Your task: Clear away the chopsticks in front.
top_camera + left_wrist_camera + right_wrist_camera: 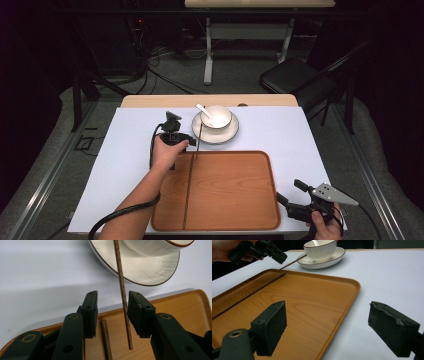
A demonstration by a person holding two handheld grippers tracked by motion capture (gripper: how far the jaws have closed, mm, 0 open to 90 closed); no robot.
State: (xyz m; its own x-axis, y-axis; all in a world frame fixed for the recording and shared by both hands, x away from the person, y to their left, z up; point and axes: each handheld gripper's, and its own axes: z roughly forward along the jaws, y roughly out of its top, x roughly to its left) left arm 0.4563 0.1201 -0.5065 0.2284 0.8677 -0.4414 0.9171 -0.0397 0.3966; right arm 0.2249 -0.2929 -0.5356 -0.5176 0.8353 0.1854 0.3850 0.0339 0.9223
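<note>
A white bowl with a spoon in it stands on a saucer behind a wooden tray. One dark chopstick leans from the saucer down into the tray. It passes between the jaws of my left gripper, close against the right-hand pad and apart from the other, so the gripper is open. A second chopstick lies flat along the tray's left side. My right gripper is wide open over the tray's near right corner, with nothing between its jaws.
A pale sheet covers the table under the tray and saucer. A black chair and another table's legs stand on the floor behind. Bare sheet lies right of the tray.
</note>
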